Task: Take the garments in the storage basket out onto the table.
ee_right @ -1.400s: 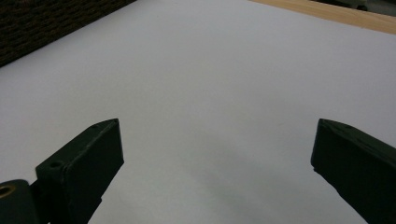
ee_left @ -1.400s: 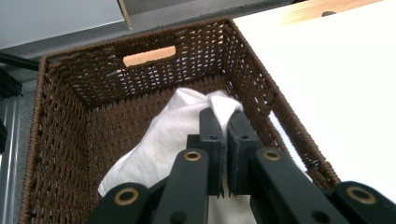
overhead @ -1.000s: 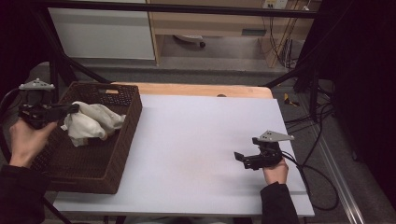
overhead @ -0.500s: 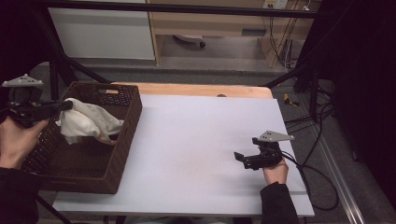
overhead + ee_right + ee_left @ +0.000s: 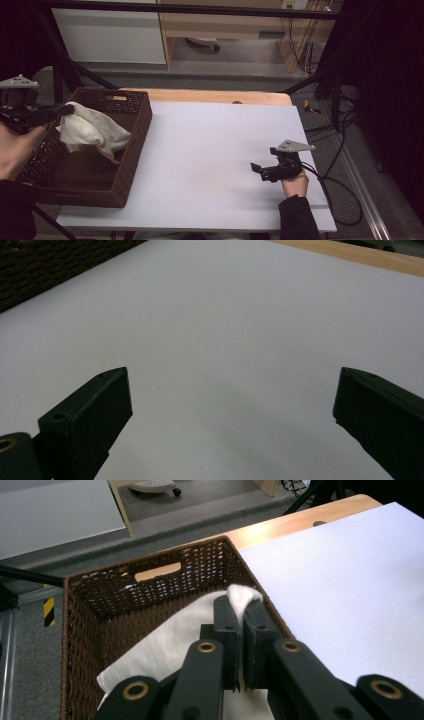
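Over basket (image 5: 131, 165), left jaws pinch cloth (image 5: 95, 131).

a white table top (image 5: 210, 150) with a wooden far edge (image 5: 210, 96) is set on a grey floor (image 5: 240, 70). beyond it, a white cabinet (image 5: 110, 32) and a wooden unit (image 5: 225, 22) are seen. cables (image 5: 327, 130) are strewn on the floor at the right. black frame bars (image 5: 200, 7) are seen overhead; the room is dimly lit.

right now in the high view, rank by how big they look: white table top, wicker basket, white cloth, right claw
1. white table top
2. wicker basket
3. white cloth, held by the left claw
4. right claw: smallest, though its size against the cloth is less sure
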A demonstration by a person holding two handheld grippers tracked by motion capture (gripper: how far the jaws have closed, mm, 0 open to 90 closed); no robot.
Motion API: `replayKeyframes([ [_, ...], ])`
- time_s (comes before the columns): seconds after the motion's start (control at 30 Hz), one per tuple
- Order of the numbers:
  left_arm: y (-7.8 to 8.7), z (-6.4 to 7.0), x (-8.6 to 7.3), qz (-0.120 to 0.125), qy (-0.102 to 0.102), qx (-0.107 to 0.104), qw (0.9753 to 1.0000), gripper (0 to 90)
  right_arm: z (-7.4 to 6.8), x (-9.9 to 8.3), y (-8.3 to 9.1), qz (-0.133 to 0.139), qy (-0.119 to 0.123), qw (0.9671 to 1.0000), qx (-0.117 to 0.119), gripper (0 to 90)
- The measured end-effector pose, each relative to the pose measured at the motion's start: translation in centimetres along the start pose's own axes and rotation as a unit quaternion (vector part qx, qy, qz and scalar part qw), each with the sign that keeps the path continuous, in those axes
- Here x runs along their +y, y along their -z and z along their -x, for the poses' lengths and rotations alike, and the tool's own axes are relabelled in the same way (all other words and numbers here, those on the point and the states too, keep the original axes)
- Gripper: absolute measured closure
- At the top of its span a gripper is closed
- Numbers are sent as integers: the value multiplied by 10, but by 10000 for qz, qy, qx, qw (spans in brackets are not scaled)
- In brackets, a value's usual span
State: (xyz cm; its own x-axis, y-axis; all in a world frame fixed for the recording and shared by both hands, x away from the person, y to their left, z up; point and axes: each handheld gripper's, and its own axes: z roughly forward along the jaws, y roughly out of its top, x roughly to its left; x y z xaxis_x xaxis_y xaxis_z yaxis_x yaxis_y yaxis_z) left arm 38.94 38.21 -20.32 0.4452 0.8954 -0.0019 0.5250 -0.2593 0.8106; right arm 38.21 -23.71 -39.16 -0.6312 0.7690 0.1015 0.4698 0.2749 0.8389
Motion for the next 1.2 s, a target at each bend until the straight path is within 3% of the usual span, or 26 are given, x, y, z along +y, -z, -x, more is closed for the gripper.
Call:
replayKeyframes([
  [0.63, 19, 12, 17, 199, -175, -330, 9991, 862, 0, 0, 0, 3, -6, 10000, 5, 29],
  [1.2, 30, 34, 42, 420, -492, -387, 9972, 862, 0, 0, 0, 14, -3, 10000, 15, 29],
])
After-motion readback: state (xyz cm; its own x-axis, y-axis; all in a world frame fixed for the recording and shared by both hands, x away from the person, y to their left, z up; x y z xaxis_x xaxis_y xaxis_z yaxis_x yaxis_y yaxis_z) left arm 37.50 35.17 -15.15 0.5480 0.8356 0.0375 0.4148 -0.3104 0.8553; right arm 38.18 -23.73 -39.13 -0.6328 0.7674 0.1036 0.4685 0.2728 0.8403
